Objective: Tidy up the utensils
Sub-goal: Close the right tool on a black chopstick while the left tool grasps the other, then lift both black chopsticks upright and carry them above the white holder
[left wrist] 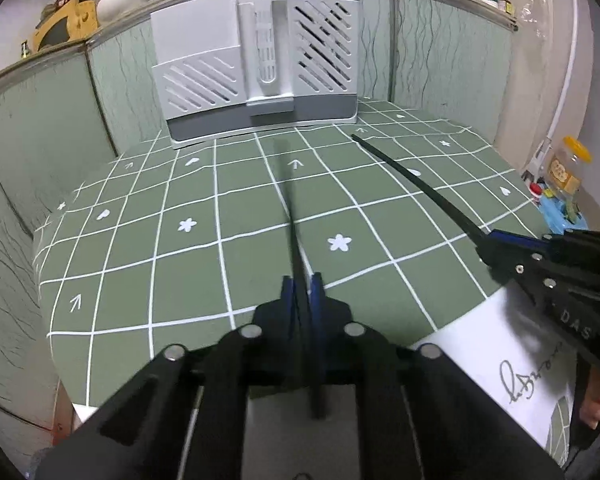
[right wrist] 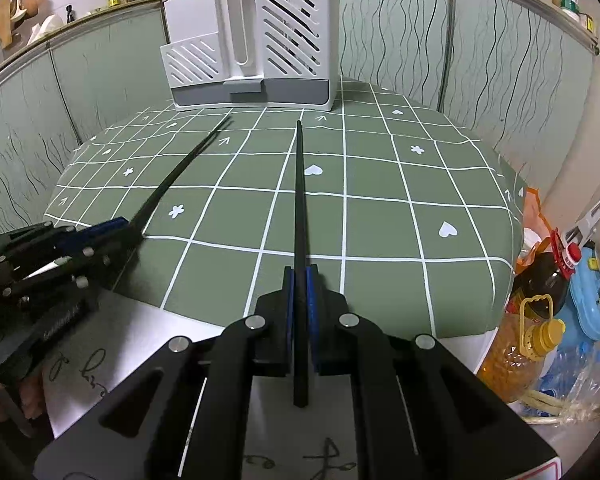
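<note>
Between the blue pads of my left gripper (left wrist: 302, 285) sits a black chopstick (left wrist: 288, 200), its blurred tip aimed at the white slotted utensil holder (left wrist: 256, 68). My right gripper (right wrist: 300, 274) is shut on a second black chopstick (right wrist: 299, 184), which also points toward the holder (right wrist: 252, 40). Each gripper shows in the other's view: the right gripper (left wrist: 490, 238) comes in from the right with its chopstick (left wrist: 412, 178), and the left gripper (right wrist: 126, 224) comes in from the left with its chopstick (right wrist: 180, 168). Dark utensil handles stick out of the holder's tall right compartment.
The green checked tablecloth (right wrist: 380, 220) covers the table, and a white sheet with handwriting (left wrist: 520, 364) lies at its near edge. Green panelled walls (left wrist: 40, 128) close in the left and back. An oil jug (right wrist: 532, 320) and bottles stand off the table's right side.
</note>
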{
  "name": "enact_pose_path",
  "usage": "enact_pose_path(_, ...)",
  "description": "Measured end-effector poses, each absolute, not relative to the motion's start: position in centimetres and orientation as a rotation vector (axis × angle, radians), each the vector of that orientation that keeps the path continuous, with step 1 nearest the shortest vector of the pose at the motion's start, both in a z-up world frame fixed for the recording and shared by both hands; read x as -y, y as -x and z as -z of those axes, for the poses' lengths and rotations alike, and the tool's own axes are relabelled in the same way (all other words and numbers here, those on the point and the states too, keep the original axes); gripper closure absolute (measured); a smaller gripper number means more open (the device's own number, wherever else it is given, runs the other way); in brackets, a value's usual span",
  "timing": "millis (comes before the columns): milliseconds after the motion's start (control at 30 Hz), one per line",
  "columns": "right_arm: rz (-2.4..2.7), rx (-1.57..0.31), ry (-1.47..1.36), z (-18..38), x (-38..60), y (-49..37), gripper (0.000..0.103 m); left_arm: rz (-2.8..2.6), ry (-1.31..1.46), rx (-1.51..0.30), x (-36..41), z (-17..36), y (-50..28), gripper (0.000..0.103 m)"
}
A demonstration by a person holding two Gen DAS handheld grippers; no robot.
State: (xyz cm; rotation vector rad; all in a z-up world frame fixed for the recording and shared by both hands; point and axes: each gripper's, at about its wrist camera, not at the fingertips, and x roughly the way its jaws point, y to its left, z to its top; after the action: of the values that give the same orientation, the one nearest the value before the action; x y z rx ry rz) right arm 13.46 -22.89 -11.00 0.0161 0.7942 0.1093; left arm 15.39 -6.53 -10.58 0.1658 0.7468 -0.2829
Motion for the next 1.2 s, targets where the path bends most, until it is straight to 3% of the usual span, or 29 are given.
enact_pose_path(267, -0.105, -0.795, -0.017, 10.7, 22.9, -13.8, 0.097, 0.305, -0.13, -0.753, 5.4, 9.8, -15.4, 0.096)
enact_pose_path(1200, -0.176, -0.562, -0.058, -1.6, 24.1, -12.6, 0.097, 0.341, -0.064, -0.561, 1.9, -2.5, -14.6, 0.095)
